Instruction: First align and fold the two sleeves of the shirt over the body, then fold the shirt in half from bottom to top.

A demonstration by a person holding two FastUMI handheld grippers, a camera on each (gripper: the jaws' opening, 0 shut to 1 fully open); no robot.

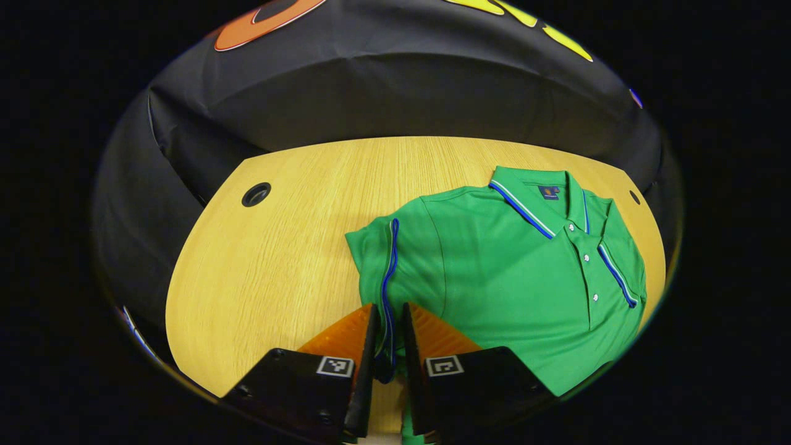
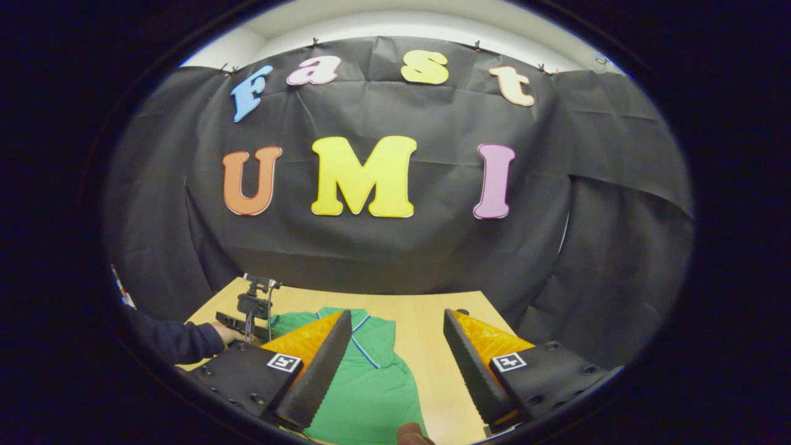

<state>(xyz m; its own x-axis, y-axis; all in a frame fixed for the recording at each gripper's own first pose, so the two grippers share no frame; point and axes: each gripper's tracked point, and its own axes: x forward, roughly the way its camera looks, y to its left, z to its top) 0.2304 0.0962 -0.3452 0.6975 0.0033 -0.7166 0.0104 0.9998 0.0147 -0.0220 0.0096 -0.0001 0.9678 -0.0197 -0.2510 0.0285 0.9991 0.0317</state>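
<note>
Pinching the green polo shirt's (image 1: 507,278) blue-trimmed sleeve cuff (image 1: 388,272), our left claw (image 1: 388,334) is clamped to fold it over the body (our right claw (image 2: 395,364) hovers spread apart above the wooden surface (image 1: 278,259)).

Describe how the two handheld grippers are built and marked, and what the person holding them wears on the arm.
Each gripper has two long, tapering fingers on blocky black mounts. The left gripper and the right gripper both carry a small square black-and-white marker on each mount. The right gripper's fingers have toothed inner edges. In the right gripper view, a thin cable hangs from the far gripper. The person's sleeve is dark navy.
</note>
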